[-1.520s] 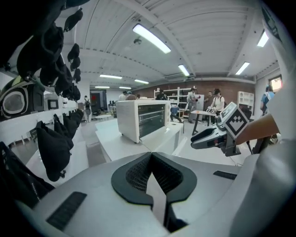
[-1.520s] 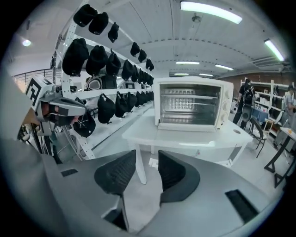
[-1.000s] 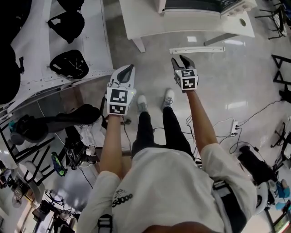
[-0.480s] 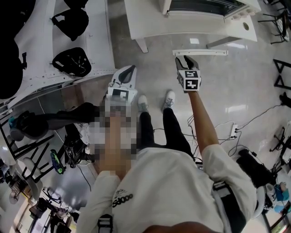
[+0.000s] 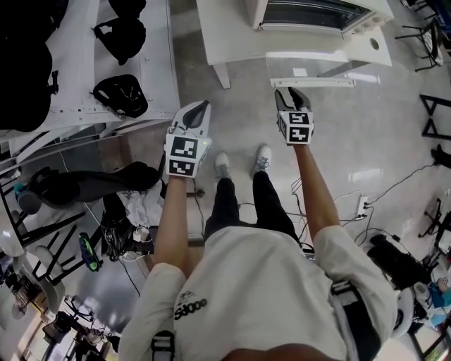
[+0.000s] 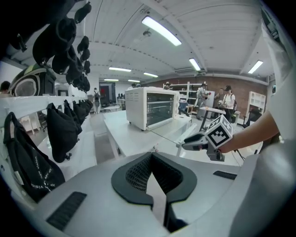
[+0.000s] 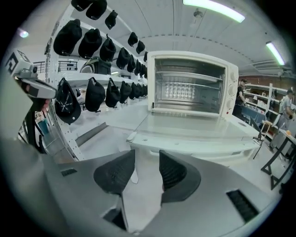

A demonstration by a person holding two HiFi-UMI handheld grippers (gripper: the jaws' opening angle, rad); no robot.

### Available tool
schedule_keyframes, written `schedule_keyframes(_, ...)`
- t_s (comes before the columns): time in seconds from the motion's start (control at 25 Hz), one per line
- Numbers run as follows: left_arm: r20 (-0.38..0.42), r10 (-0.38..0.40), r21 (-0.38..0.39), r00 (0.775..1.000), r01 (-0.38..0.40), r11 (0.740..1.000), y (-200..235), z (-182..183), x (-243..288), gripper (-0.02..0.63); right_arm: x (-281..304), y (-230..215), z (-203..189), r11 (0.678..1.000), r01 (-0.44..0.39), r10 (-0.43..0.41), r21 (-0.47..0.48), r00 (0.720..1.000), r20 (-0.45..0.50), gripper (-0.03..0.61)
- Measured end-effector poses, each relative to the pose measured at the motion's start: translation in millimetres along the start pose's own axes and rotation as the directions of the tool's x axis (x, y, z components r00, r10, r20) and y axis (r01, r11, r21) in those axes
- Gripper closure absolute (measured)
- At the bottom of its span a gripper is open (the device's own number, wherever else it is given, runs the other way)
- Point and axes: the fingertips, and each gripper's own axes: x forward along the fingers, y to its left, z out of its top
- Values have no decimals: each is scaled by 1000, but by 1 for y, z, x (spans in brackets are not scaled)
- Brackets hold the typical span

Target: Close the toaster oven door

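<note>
The white toaster oven (image 7: 192,83) stands on a white table (image 7: 115,118) with its glass door (image 7: 194,132) folded down flat toward me. The door's handle bar (image 7: 194,150) forms its near edge. In the head view the oven (image 5: 310,13) is at the top, with the handle bar (image 5: 310,82) just ahead of my right gripper (image 5: 289,93). My right gripper (image 7: 147,155) is open and empty, close below the handle. My left gripper (image 5: 199,107) hovers over the floor to the left, away from the oven (image 6: 150,107). Its tips (image 6: 151,155) meet, holding nothing.
A white shelf rack (image 5: 151,63) with black bags (image 5: 120,95) runs along the left, close to my left gripper. The table leg (image 5: 220,70) is ahead between the grippers. Cables and a power strip (image 5: 363,197) lie on the floor at right.
The person has stepped closer to the table, so the oven and its open door sit lower and larger in the head view. Both grippers stay held out in front, the right one near the handle.
</note>
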Motion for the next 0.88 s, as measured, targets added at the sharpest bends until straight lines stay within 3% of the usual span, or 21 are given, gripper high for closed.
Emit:
schedule_keyframes(0.28, 39, 16, -4, 999, -16, 1000, 5, 16, -16, 597, -20, 6, 44, 997, -13, 17, -81, 999, 48, 433)
schedule_keyframes(0.48, 61, 19, -12, 998, -18, 1000, 7, 27, -29, 597, -30, 5, 73, 984, 37, -25, -174, 997, 71, 506)
schedule_keyframes(0.6, 72, 28, -10, 997, -28, 1000, 14, 36, -35, 597, -34, 4, 92, 978, 45, -28, -206, 996, 86, 506)
schedule_keyframes(0.88, 109, 33, -4, 994, -32, 999, 26, 61, -40, 597, -40, -2, 139, 976, 72, -44, -204, 989, 138, 506)
